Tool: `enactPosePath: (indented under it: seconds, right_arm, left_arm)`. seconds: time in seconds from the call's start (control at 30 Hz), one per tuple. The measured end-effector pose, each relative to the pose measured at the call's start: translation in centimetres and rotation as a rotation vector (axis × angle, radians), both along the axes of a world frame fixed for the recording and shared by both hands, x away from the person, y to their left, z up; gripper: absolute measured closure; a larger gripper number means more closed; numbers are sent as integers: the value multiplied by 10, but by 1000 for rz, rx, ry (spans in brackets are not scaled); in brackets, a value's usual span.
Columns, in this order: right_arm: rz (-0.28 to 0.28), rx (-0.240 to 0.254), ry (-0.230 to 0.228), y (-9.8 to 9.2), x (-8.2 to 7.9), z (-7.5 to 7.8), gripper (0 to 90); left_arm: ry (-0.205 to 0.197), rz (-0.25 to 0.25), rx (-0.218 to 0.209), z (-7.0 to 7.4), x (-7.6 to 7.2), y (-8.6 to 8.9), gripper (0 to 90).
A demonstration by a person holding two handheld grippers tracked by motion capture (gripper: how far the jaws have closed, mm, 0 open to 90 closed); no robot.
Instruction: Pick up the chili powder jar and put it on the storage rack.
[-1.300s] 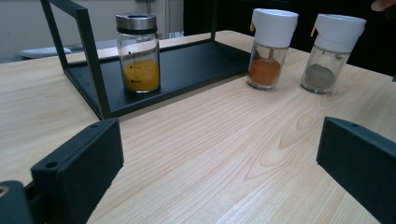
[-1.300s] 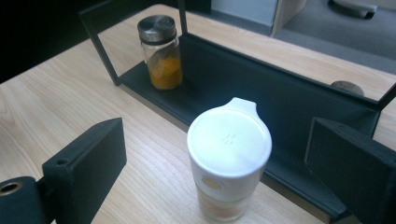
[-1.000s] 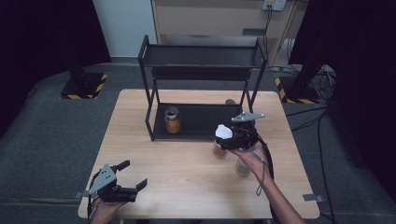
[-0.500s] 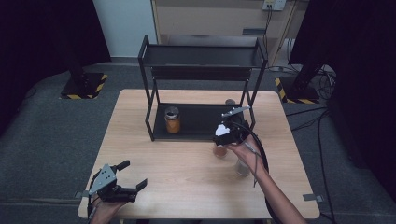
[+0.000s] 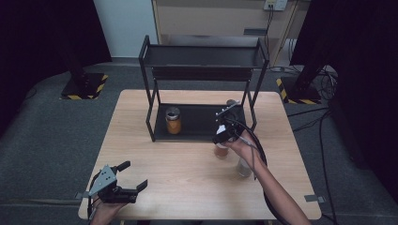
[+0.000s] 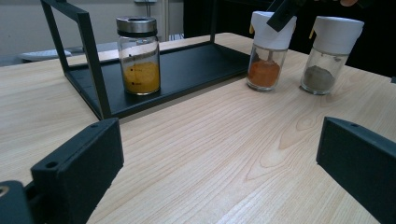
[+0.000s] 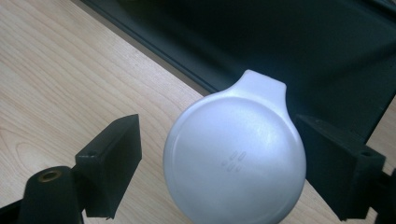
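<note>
I'm closing my right claw (image 7: 217,172) around the white-capped spice jar (image 7: 235,156), pads not yet pressing; my left claw (image 5: 133,176) is resting open.

A recording lab: black curtains (image 5: 42,28), hazard-taped stand bases (image 5: 83,86), cables (image 5: 324,77) on grey carpet.

The round white plastic lid (image 7: 235,156) hides its jar beneath — bottom rim cut off by the right gripper view's edge.
</note>
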State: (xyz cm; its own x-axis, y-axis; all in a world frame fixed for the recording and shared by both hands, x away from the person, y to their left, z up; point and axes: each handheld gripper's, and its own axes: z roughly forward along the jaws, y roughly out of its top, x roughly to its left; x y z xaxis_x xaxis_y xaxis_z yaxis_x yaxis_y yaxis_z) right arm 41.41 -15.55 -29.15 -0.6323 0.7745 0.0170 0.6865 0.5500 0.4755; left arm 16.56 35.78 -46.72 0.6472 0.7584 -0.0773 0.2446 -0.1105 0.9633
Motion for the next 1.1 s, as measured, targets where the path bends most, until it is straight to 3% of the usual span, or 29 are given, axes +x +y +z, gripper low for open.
enactPosePath:
  seconds: [0.2, 0.37, 0.47, 1.1]
  right_arm:
    - [-2, -53, 23, 12, 8, 2, 213]
    - [-15, -64, 55, 15, 17, 2, 264]
    - [-10, -83, 50, 17, 17, 1, 304]
    - [7, -49, 44, 9, 16, 1, 316]
  left_arm:
    - [-1, 0, -4, 0, 0, 1, 0]
    - [-2, 0, -5, -1, 0, 1, 0]
    - [-2, 1, -7, -1, 0, 1, 0]
    - [0, 3, -12, -1, 0, 2, 0]
